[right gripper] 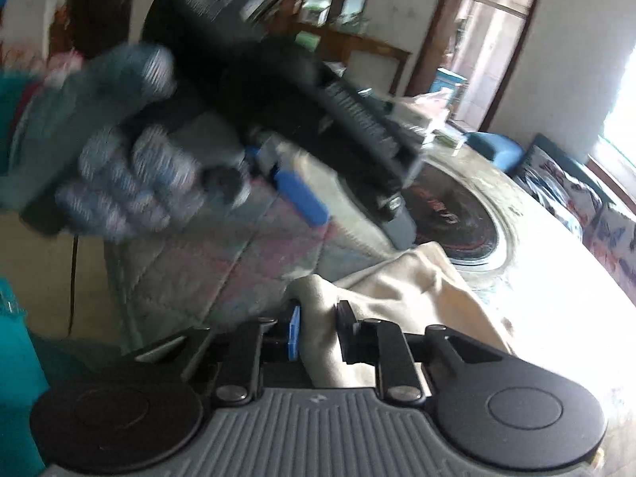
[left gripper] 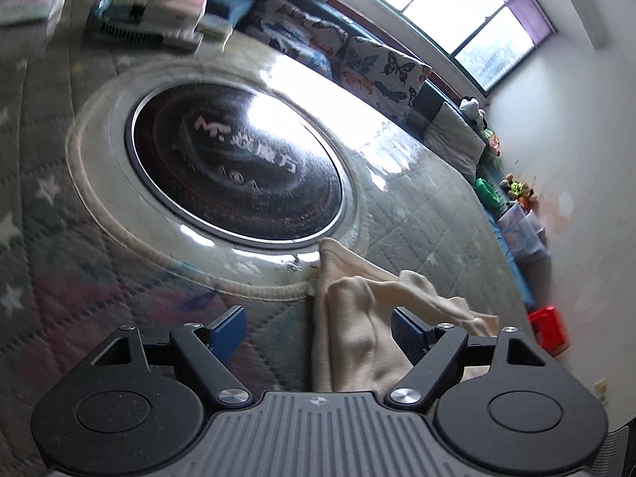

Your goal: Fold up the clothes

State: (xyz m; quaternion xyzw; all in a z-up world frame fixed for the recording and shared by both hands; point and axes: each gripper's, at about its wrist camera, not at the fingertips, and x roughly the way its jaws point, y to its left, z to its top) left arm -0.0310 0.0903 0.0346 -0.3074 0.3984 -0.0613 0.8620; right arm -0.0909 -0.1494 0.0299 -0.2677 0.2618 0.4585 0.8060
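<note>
Daylight came from a window [left gripper: 457,12] that was blown out to white. It threw strong glare across the round glass plate [left gripper: 238,163] and the quilted table cover [right gripper: 556,278], which washed out on the right. Both fisheye views bent hard at the edges. The gloved hand [right gripper: 119,183] and boxes [left gripper: 147,20] were smeared by motion blur.

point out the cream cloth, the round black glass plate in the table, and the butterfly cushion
cream cloth [left gripper: 357,318], left wrist view, on its bunched middle fold
black glass plate [left gripper: 238,163], left wrist view, on its centre near the white lettering
butterfly cushion [left gripper: 381,71], left wrist view, on its printed face
</note>
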